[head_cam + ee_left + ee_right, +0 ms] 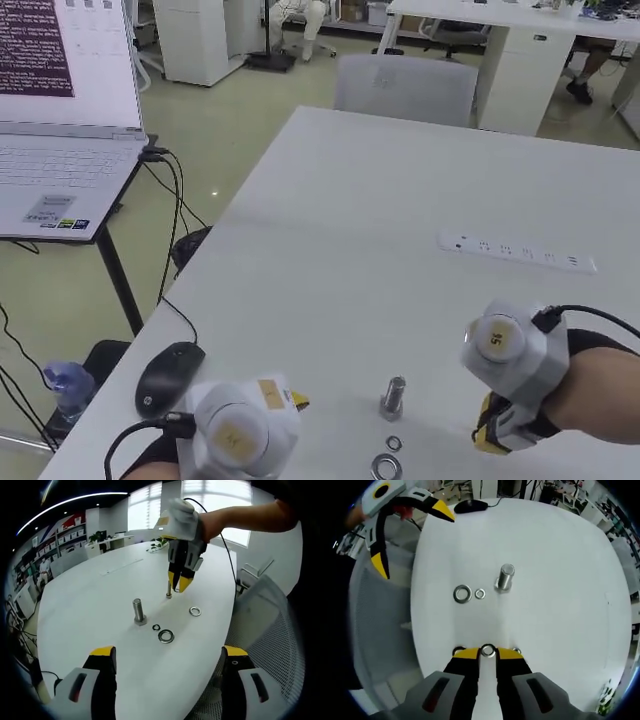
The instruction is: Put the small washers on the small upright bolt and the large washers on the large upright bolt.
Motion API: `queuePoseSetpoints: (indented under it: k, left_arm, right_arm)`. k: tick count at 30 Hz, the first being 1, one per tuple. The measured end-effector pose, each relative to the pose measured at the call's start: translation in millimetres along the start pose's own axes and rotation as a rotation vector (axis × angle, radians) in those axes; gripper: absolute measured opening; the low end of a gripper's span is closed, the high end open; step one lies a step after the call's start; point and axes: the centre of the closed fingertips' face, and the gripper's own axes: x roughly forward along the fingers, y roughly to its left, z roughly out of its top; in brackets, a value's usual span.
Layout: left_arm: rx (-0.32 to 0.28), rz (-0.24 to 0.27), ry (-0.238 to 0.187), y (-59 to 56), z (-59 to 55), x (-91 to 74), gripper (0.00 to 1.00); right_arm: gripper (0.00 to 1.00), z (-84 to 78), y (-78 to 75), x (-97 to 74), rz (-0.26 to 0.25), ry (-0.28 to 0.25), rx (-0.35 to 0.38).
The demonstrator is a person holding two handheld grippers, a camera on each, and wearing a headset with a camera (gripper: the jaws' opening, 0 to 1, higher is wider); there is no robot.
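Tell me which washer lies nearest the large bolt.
The small washer, right beside the large bolt; the large washer lies beyond it, and a third washer sits farther off by the small bolt.

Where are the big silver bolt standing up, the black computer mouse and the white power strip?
Large silver upright bolt (394, 393): head view, its threaded shaft.
Black computer mouse (168, 375): head view, middle of its back.
Long white power strip (515, 252): head view, its top face.

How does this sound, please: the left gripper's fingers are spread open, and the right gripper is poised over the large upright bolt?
Not quite: the right gripper is poised over the small upright bolt, as the left gripper view shows. The fingers of the left gripper are spread open.
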Motion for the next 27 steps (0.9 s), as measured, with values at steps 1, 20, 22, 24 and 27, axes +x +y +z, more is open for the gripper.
queuePoseSetpoints:
  k: [1,20,22,24,27]
  left_arm:
    - [0.001,-0.001,0.000,-0.2,0.8,-0.4,0.86]
    - [0.008,0.000,0.002,3.7,3.7,3.4,0.86]
    - [0.011,0.002,0.000,4.5,4.8,3.4,0.86]
    - [0.008,0.003,-0.003,5.9,5.3,3.8,0.86]
    - [0.010,0.004,0.000,7.6,5.4,4.4,0.87]
  right_arm:
    - [0.13,0.1,-1.3,-2.7,-0.002,0.000,0.002]
    - [0.13,-16.1,-13.7,-20.1,-0.015,0.014,0.013]
    - [0.13,-19.6,-16.2,-21.1,-0.020,0.019,0.015]
    - [0.13,-22.2,-18.7,-22.5,-0.022,0.017,0.024]
    - [0.13,-26.7,-24.3,-24.7,-0.033,0.019,0.031]
